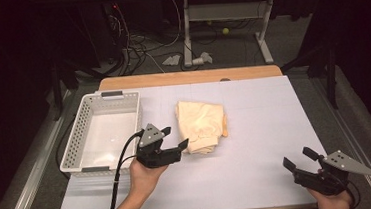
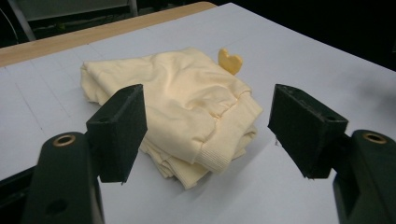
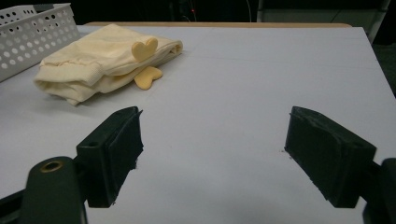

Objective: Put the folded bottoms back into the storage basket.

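A folded pale yellow garment (image 1: 201,124) lies in the middle of the white table top (image 1: 257,144). Two yellow heart-shaped tabs (image 3: 144,49) stick out at its right side. My left gripper (image 1: 176,138) is held just off the garment's near left corner. Its jaws are open, and in the left gripper view the garment (image 2: 187,107) lies ahead between them, untouched by the left gripper (image 2: 210,135). Near the front right corner my right gripper (image 1: 298,158) stands open over bare table. In the right gripper view, the garment (image 3: 93,60) lies far off to the upper left of the right gripper (image 3: 212,154).
An empty white perforated basket (image 1: 82,122) stands at the table's left side, close to my left hand. A wooden strip (image 1: 186,78) runs along the far edge. Beyond it are cables and a desk frame (image 1: 263,33) on the floor.
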Action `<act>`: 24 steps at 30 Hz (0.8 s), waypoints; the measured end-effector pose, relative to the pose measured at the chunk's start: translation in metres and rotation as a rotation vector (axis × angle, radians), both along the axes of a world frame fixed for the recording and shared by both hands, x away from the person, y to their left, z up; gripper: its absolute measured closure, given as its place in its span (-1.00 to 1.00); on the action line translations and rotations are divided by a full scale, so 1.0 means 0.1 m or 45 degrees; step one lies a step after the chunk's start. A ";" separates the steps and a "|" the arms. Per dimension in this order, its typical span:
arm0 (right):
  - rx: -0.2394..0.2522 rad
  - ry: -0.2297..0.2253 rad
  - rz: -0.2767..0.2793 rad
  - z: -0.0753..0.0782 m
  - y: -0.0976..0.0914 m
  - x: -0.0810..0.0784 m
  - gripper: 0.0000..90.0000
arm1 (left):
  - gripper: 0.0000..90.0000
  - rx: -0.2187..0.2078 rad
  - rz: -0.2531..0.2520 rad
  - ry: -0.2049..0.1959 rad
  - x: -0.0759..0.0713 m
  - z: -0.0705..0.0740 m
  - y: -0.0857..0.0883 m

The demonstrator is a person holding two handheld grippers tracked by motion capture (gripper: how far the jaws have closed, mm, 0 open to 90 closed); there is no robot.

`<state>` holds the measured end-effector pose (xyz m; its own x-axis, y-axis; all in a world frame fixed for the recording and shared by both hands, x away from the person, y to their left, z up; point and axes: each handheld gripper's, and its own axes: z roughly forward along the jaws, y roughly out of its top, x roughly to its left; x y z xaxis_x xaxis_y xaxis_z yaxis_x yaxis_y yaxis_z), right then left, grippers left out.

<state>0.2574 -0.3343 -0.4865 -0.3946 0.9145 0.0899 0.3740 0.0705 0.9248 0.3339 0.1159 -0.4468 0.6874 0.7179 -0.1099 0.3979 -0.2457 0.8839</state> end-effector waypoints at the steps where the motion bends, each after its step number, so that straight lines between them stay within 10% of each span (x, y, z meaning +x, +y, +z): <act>1: 0.000 -0.001 0.000 0.00 0.00 0.00 -0.56 | -0.41 0.005 -0.002 0.003 0.01 0.00 -0.01; 24: 0.002 0.000 0.001 0.00 0.00 0.00 -0.56 | -0.46 0.104 0.022 0.206 0.53 0.00 -0.27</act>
<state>0.2575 -0.3346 -0.4866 -0.3954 0.9140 0.0909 0.3738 0.0697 0.9249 0.3872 0.0890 -0.4466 0.6529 0.7405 -0.1592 0.5382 -0.3057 0.7854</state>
